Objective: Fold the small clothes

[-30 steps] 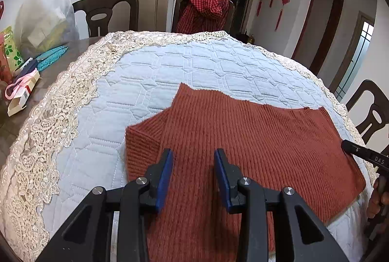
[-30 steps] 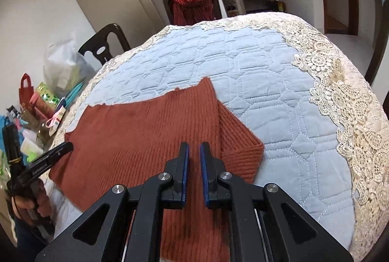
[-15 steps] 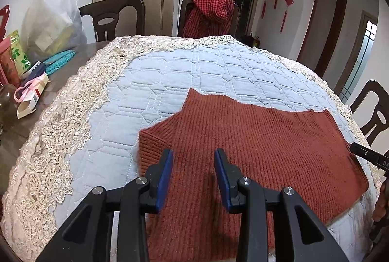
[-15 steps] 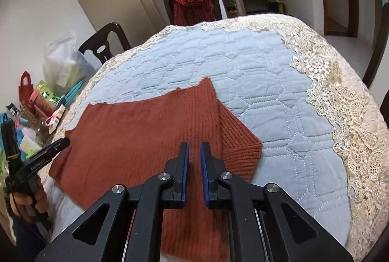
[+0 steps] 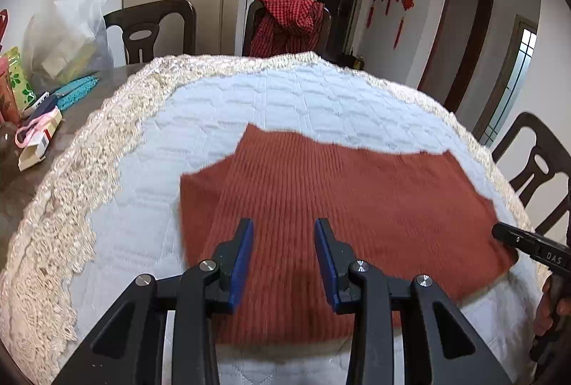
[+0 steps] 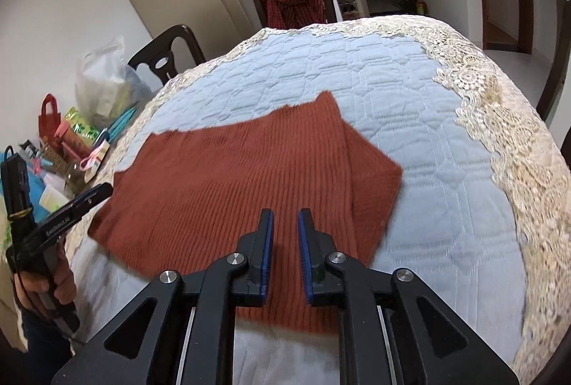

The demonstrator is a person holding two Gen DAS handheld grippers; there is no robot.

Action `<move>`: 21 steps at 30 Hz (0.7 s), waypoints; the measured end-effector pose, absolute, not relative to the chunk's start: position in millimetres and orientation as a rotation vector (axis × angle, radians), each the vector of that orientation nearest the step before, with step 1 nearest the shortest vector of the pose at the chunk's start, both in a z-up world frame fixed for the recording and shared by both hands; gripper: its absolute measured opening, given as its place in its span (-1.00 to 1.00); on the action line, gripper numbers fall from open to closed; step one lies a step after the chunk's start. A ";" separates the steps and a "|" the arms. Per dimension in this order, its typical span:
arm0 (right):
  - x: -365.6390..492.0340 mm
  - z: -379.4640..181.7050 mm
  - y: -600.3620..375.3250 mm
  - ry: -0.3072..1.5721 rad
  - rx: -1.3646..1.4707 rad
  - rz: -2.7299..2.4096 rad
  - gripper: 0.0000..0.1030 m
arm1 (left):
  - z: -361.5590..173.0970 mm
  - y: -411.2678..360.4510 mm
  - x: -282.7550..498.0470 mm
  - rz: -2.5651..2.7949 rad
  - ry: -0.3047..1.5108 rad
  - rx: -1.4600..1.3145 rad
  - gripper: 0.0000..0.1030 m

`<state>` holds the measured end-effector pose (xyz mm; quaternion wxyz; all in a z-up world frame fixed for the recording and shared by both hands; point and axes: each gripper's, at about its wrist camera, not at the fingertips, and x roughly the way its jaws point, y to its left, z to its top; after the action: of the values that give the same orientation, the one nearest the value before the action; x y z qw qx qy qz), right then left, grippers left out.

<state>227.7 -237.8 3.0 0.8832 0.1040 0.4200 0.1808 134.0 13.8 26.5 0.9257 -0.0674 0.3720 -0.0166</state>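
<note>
A rust-red ribbed knit garment lies flat on the quilted blue table cover, with a sleeve folded in at each end; it also shows in the right wrist view. My left gripper is open and empty, held above the garment's near left part. My right gripper hangs above the garment's near right part, its jaws a narrow gap apart and holding nothing. Each gripper shows at the edge of the other's view, the right gripper and the left gripper.
The round table has a lace-edged cover. Bags, boxes and a plastic bag crowd the table's left side. Dark chairs stand around, one with a red checked cloth draped on it.
Both grippers have pulled back toward the near edge, so more of the garment and table shows. The right gripper's jaws have parted slightly. The garment lies as before.
</note>
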 end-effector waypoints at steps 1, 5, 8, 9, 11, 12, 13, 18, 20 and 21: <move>227.6 -0.8 -237.9 0.884 0.210 0.372 -0.63 | 19.9 14.4 136.3 -0.031 0.785 -0.142 -0.27; 225.8 -3.1 -241.8 0.895 0.232 0.371 -0.61 | 17.4 19.7 130.7 -0.052 0.790 -0.181 -0.27; 218.1 2.7 -244.2 0.887 0.236 0.373 -0.54 | 24.8 25.6 117.1 -0.062 0.764 -0.205 -0.26; 214.2 3.0 -245.9 0.887 0.245 0.379 -0.51 | 25.0 28.8 113.5 -0.060 0.766 -0.213 -0.26; 205.7 2.2 -252.3 0.890 0.281 0.386 -0.42 | 22.6 35.6 102.9 -0.061 0.780 -0.240 -0.27; 201.1 1.6 -256.0 0.893 0.304 0.390 -0.42 | 21.6 38.1 97.9 -0.068 0.785 -0.256 -0.27; 197.3 1.3 -258.8 0.894 0.324 0.393 -0.42 | 20.8 40.6 91.9 -0.070 0.790 -0.272 -0.26; 176.3 -7.5 -272.6 0.941 0.435 0.420 -0.16 | 12.6 51.0 69.5 -0.057 0.817 -0.339 -0.19; 173.8 -15.1 -273.9 0.973 0.459 0.424 -0.13 | 3.4 53.2 71.1 -0.065 0.842 -0.373 -0.16; 172.7 -19.7 -275.4 0.979 0.476 0.431 -0.13 | -0.5 53.6 71.7 -0.063 0.849 -0.385 -0.16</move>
<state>172.7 -275.4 -19.7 0.8336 0.2244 0.4620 0.2034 71.7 53.6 -0.5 0.8929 -0.1856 0.4091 -0.0304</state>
